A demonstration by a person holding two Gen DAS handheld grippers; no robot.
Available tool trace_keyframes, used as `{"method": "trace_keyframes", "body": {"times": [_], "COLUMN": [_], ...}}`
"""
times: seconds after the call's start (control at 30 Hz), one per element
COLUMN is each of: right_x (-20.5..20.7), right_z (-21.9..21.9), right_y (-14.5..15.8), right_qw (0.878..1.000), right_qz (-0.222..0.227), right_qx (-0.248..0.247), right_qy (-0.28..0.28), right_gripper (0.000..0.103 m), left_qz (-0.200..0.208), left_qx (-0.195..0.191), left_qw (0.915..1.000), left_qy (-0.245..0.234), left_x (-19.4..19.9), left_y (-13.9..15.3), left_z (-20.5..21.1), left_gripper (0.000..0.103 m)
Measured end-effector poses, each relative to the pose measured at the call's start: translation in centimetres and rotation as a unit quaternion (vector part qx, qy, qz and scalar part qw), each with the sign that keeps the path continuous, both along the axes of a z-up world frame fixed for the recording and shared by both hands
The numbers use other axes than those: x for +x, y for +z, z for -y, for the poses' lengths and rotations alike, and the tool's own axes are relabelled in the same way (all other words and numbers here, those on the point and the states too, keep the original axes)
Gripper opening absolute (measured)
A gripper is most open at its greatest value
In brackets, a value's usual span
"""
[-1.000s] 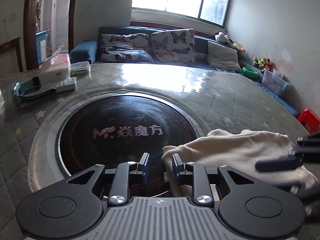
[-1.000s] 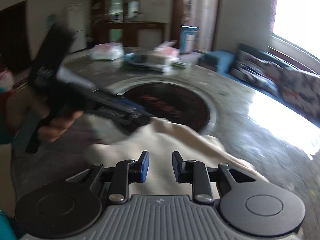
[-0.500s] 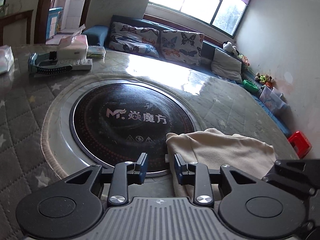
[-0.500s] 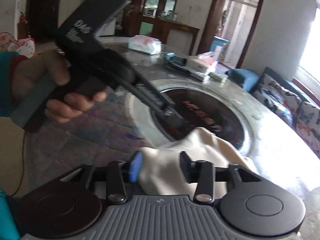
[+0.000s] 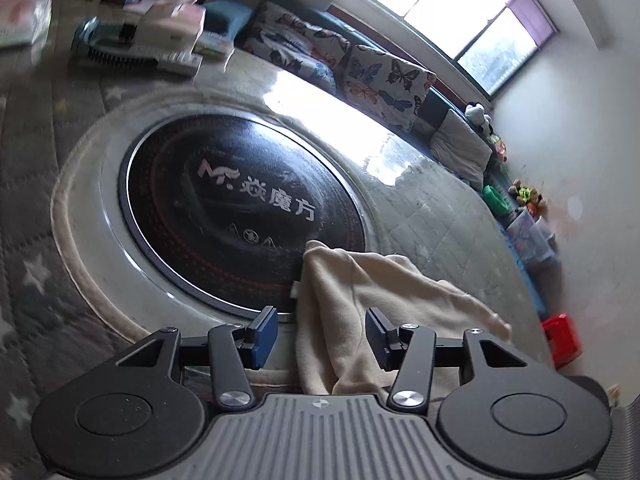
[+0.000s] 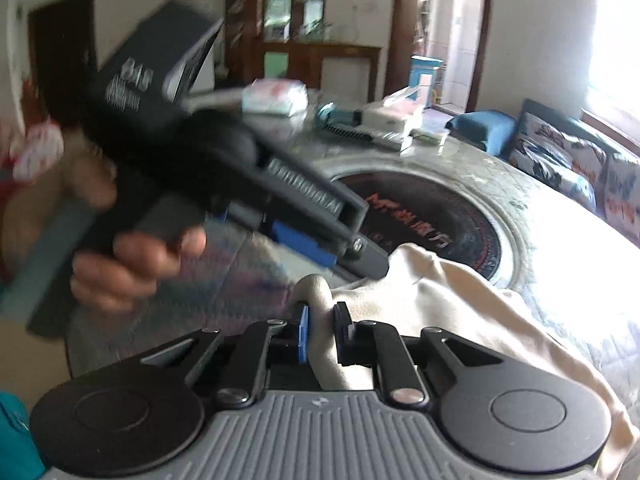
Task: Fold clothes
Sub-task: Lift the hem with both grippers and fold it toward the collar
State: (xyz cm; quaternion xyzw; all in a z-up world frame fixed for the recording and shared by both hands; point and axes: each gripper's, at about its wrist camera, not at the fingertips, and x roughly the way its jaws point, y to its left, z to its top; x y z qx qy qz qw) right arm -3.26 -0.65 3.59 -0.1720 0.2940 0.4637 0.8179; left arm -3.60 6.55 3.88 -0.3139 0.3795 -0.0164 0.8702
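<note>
At the bottom of the right wrist view, the right gripper (image 6: 323, 330) has its jaws drawn close on a raised fold of the cream fleece garment (image 6: 460, 312), pinching it. The left gripper (image 5: 322, 338), at the bottom of its own view, stands wide open with a ridge of the same garment between its blue-padded fingers (image 5: 265, 336), neither pad clearly touching. The cloth lies on the grey quilted star-patterned table cover (image 5: 36, 208), overlapping the round black glass hotplate (image 5: 240, 208). Upper left in the right view, a hand (image 6: 132, 264) holds the left gripper's handle.
</note>
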Motion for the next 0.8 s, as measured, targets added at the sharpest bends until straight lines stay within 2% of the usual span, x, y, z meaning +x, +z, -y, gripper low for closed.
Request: {"method": "trace_keyframes", "body": {"times": [0.17,0.3,0.33,0.4,0.47,0.53,0.67,0.8], "right_x": [0.4,0.7,0.7,0.6,0.5,0.5,0.6,2.1], "right_z": [1.2,2.0,2.1,2.2,2.3,3.0,4.9,8.8], "right_y": [0.6,0.9,0.9,0.8,0.6,0.6,0.8,0.8], "right_qw": [1.000,0.999,0.999,0.999,0.999,0.998,0.997,0.990], "right_qz": [-0.010,-0.017,-0.018,-0.022,-0.029,-0.031,-0.035,-0.027], "right_qx": [0.025,0.041,0.042,0.044,0.044,0.046,0.050,0.043], "right_qy": [-0.011,-0.016,-0.015,-0.014,-0.010,-0.020,-0.046,-0.131], "right_gripper": [0.011,0.011,0.011,0.011,0.011,0.015,0.016,0.017], "left_qz": [-0.019,-0.029,-0.031,-0.033,-0.034,-0.035,-0.029,-0.024], "left_qx": [-0.061,-0.079,-0.081,-0.084,-0.085,-0.084,-0.074,-0.060], "left_qw": [0.9975,0.9957,0.9953,0.9946,0.9942,0.9940,0.9953,0.9968], "left_qy": [0.029,0.038,0.043,0.051,0.056,0.060,0.055,0.048], "left_x": [0.4,1.0,1.1,1.3,1.4,1.3,1.2,1.2], "left_y": [-0.4,-0.8,-1.0,-1.3,-1.7,-2.0,-1.9,-1.7], "left_z": [0.0,0.5,0.6,0.6,0.7,0.7,0.7,1.0], "left_gripper": [0.052,0.050,0.049,0.028,0.019,0.017,0.016,0.016]}}
